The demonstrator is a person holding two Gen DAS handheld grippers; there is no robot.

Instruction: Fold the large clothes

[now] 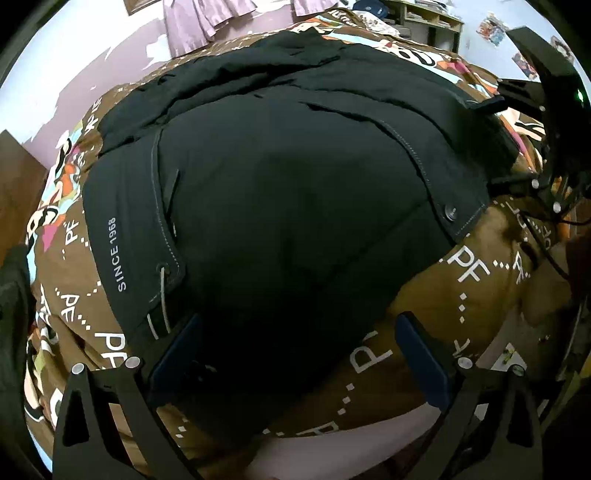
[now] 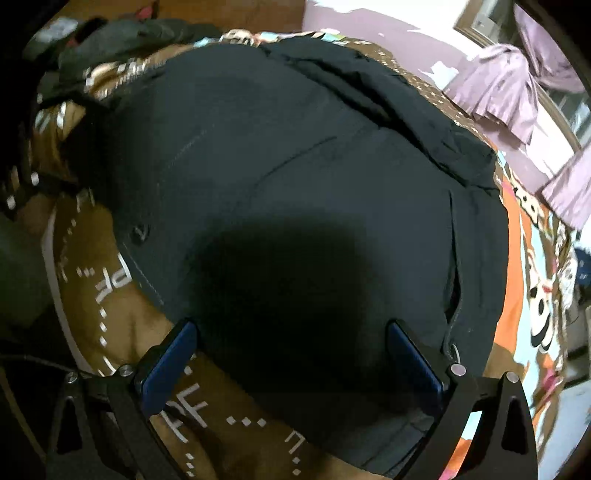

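Observation:
A large black jacket (image 1: 280,192) lies spread on a bed, with white "SINCE 1968" lettering, grey stitching, a snap button and a drawcord at its hem. It also fills the right wrist view (image 2: 295,206). My left gripper (image 1: 299,354) is open and hovers just above the jacket's near hem, holding nothing. My right gripper (image 2: 291,354) is open too, its blue-padded fingers (image 2: 170,365) straddling the near edge of the jacket above the bed. The right gripper's black body (image 1: 546,110) shows at the far right of the left wrist view.
The bed has a brown quilt (image 1: 476,291) printed with white letters and cartoon patches (image 2: 532,295). Lilac curtains (image 2: 509,85) hang behind it. A shelf unit (image 1: 424,18) stands at the back. Dark clothes (image 2: 110,40) lie at the bed's far left corner.

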